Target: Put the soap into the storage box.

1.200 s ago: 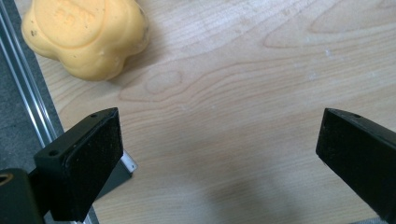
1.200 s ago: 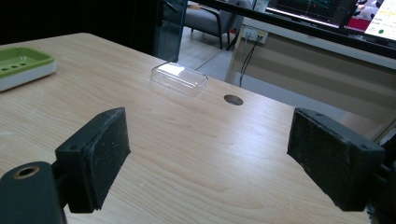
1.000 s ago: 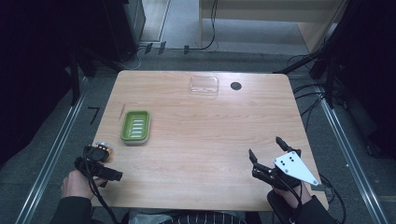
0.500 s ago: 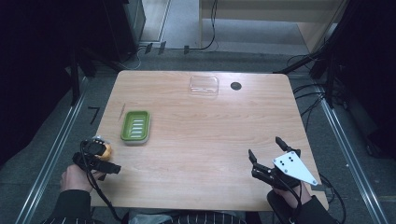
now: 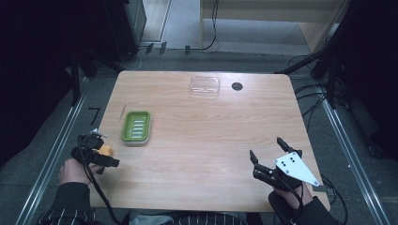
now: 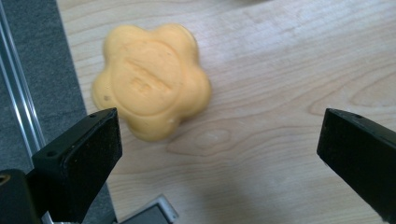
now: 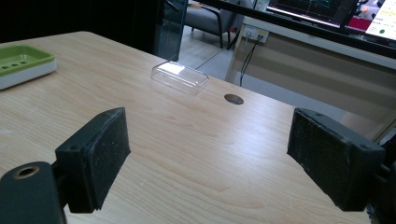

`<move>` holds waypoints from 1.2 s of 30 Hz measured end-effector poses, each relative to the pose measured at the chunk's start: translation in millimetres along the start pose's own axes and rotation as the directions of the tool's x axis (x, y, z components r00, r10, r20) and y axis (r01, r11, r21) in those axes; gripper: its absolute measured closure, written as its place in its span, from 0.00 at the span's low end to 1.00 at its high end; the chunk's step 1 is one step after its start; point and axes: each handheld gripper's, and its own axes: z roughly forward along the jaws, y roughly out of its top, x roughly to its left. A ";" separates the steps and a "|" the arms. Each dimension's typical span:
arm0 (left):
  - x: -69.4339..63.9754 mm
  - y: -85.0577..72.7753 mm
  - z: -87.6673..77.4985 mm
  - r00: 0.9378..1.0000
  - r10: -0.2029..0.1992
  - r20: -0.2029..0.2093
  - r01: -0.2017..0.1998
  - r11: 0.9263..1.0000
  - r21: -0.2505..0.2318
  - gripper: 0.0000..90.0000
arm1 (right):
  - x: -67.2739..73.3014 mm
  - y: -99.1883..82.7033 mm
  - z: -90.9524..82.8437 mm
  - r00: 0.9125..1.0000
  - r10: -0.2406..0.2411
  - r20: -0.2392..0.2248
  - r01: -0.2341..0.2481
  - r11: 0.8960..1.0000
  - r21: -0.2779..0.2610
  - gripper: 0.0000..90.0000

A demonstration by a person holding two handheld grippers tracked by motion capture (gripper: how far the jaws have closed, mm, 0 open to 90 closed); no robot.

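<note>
Wood table point(image 5: 202, 140), dark room | soap point(image 6: 152, 79) at near-left edge, ahead-left of my left gripper point(image 6: 219, 140), jaws wide, empty | roundish, no long axis | left hand nearer; right gripper point(image 5: 270, 161) open, idle | since 1 s ago left gripper pulled back, baring soap; dish point(image 5: 136, 126) unmoved

Orange flower-shaped soap point(image 6: 152, 81), green soap dish point(image 5: 136, 127), black-and-white striped sleeves point(image 5: 70, 213).

A light wooden table point(image 5: 206, 140) is seen from above; a green soap dish point(image 5: 136, 127) lies near its left edge; a clear plastic lid point(image 5: 205, 86) is placed at the far side, just beside a round hole point(image 5: 237, 86); cables point(image 5: 206, 42) run across the floor beyond.
</note>
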 end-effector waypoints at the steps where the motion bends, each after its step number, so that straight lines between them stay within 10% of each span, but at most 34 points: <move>1: 1.9 1.1 -0.2 1.000 -0.008 0.002 0.008 1.000 -0.002 0.00 | 0.1 0.0 0.0 1.000 0.000 0.000 0.000 1.000 0.000 0.15; 36: 39.7 31.9 33.1 0.998 -0.055 0.041 0.049 0.992 0.118 0.06 | 0.0 0.1 0.4 1.000 -0.002 -0.001 0.002 1.000 0.001 0.15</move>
